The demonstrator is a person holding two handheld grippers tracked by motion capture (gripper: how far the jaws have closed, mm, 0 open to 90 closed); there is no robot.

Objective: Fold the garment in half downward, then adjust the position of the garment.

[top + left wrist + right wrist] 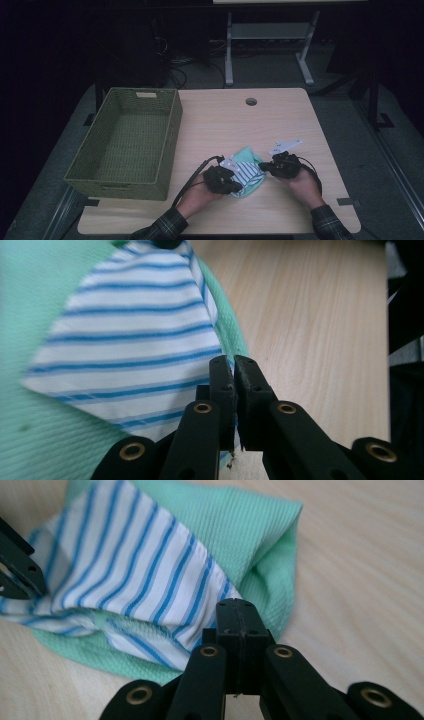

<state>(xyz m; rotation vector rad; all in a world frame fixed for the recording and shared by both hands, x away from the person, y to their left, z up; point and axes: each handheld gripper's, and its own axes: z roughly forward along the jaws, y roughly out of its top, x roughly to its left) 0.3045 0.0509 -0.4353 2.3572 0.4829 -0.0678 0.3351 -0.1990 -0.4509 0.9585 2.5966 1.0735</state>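
A folded cloth [248, 171], mint green with a white and blue striped side, lies on the wooden table [225, 120] near its front edge, between my two hands. My left gripper [239, 185] sits at the cloth's left side. In the left gripper view its jaws [233, 366] are pressed together on the edge of the striped cloth [135, 335]. My right gripper [265, 168] is at the cloth's right side. Its jaws [242, 611] are shut on the corner of the striped layer [130, 565], with the green layer [250, 525] behind. The other gripper's black fingers [17, 567] show at the far left.
A green woven basket [172, 145] stands empty on the left part of the table. A round cable hole [251, 101] lies near the table's far edge. Beyond the table stand a metal frame's legs [229, 55] on a dark floor.
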